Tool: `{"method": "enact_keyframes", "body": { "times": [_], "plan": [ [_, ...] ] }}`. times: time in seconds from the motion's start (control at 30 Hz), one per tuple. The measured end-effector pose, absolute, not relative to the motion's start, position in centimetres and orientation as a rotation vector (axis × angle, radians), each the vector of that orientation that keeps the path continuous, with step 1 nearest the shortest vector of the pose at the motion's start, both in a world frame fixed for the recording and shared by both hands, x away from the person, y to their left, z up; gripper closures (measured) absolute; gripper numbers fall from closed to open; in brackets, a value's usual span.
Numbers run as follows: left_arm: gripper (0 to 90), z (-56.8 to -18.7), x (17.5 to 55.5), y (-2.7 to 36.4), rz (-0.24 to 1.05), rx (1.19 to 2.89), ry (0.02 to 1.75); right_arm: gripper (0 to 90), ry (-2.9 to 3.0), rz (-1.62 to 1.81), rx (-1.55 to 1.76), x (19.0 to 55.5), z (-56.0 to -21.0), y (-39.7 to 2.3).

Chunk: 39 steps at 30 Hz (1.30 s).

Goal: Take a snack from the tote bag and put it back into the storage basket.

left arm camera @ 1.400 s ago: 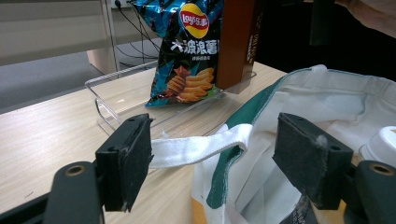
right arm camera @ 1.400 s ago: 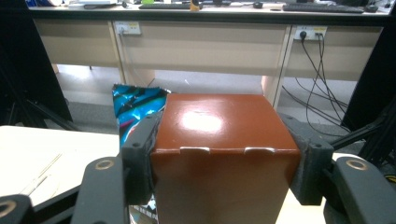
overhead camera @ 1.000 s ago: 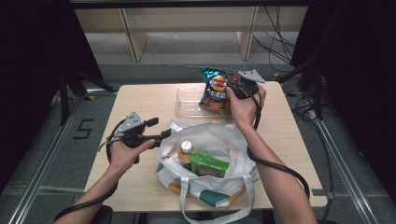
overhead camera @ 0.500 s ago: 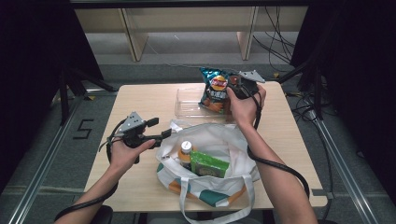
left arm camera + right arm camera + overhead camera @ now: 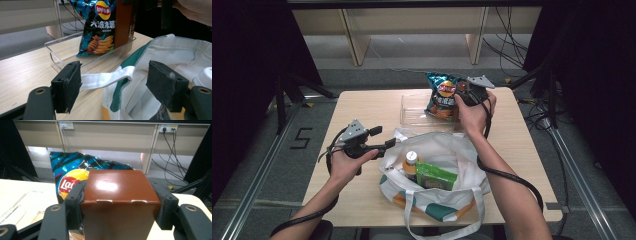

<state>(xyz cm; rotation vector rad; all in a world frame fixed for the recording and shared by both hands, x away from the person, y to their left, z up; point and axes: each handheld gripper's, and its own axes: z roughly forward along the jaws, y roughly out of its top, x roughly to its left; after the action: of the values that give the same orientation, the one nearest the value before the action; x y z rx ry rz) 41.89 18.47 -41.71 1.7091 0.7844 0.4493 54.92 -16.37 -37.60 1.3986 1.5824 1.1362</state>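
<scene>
A brown carton sits between the pads of my right gripper, which is shut on its sides. It stands upright at the right end of a clear plastic tray, next to an upright blue bag of crisps. From the left gripper view, the carton rises behind the crisps. My left gripper is open beside a white and green tote bag. The bag's white handle runs across the gap between the jaws, with neither pad pressing on it.
Inside the tote bag are a bottle with a white cap and a green packet. The wooden table has bare room at the left and far right. Shelving and cables lie on the floor beyond the table.
</scene>
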Motion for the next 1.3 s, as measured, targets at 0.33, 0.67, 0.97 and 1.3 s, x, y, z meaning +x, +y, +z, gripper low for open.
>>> {"method": "enact_keyframes", "body": {
  "times": [0.33,0.67,0.97,1.3],
  "plan": [
    [26.7,-41.7,41.9,18.6,0.452,1.708,0.786,38.8,1.614,1.105,1.414,55.1,-39.0,-16.3],
    [26.7,-41.7,41.9,18.5,0.45,1.71,0.783,36.9,1.645,1.105,1.411,55.2,-38.8,-16.5],
    [26.7,-41.7,41.9,18.5,0.452,1.709,0.782,26.3,1.66,1.126,1.388,55.2,-38.7,-16.6],
    [26.6,-41.7,41.9,18.5,0.453,1.709,0.782,22.9,1.702,1.121,1.357,54.3,-38.2,-16.6]
  ]
}}
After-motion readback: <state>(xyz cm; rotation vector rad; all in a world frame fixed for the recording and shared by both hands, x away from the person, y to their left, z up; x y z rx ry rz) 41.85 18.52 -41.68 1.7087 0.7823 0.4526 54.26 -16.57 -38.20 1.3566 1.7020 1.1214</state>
